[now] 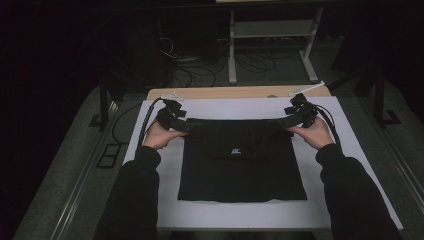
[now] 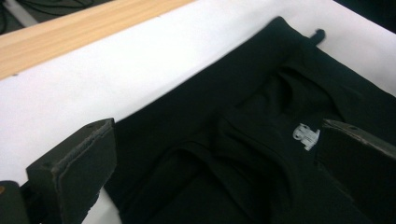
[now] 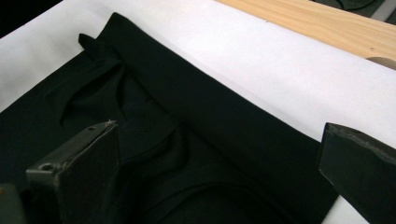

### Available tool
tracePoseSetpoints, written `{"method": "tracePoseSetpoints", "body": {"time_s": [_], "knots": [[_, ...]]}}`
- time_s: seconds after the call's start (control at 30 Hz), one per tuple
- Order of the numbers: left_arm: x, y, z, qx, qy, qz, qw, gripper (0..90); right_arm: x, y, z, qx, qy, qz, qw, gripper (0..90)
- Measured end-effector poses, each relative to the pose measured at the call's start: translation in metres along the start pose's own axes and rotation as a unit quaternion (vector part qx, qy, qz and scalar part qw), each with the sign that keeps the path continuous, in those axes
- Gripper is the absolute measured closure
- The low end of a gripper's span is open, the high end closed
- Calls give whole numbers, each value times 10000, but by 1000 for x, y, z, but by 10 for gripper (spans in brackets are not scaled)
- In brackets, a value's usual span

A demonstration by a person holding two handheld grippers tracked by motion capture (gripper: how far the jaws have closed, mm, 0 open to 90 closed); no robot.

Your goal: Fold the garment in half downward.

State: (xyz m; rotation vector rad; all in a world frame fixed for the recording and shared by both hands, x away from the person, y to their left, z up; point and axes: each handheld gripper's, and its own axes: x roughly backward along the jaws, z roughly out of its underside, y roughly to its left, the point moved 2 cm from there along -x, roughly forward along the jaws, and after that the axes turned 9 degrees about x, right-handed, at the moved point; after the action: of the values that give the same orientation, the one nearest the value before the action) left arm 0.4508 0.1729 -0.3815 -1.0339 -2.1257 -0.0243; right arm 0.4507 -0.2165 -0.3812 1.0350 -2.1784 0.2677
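The black T-shirt [image 1: 242, 162] is lying flat on the white sheet [image 1: 165, 175] that is covering the table [image 1: 225, 92], its near hem running straight across closest to the person and its folded far edge sitting toward the bare wooden strip at the back. Judging from how it lies, the folding is partly done: the top appears to be already turned down over the body, with the small white label [image 2: 306, 136] showing near the collar, and the sleeves look tucked in, so the cloth is forming a near-square; further folds to make it compact seem to be what is left. Its long axis is running roughly from the near hem to the far fold, though the shape is almost as wide as it is deep, with the collar end pointing away from the person. Farther up, the left hand-held gripper [image 1: 172, 120] is hovering at the far left corner with its jaws standing wide apart over the cloth and gripping nothing, and the right hand-held gripper [image 1: 295, 119] is sitting at the far right corner, likewise spread wide with the fold lying between its jaws, unpinched.
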Motion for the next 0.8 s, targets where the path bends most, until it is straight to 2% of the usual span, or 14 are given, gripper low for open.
{"method": "tracePoseSetpoints", "body": {"time_s": [0.2,0.33,0.47,0.8], "knots": [[-5,-6,1,-50,5,138,9999,0,-7,8,-1,69,-9,-141,9999,0],[-8,-7,5,-90,42,177,9998,0,-14,14,0,146,94,-229,9996,0],[-10,-9,9,-55,7,338,9994,0,-21,19,3,185,113,-317,9993,0],[-19,-10,17,-34,58,437,9990,0,-40,27,14,239,237,-516,9981,0]]}}
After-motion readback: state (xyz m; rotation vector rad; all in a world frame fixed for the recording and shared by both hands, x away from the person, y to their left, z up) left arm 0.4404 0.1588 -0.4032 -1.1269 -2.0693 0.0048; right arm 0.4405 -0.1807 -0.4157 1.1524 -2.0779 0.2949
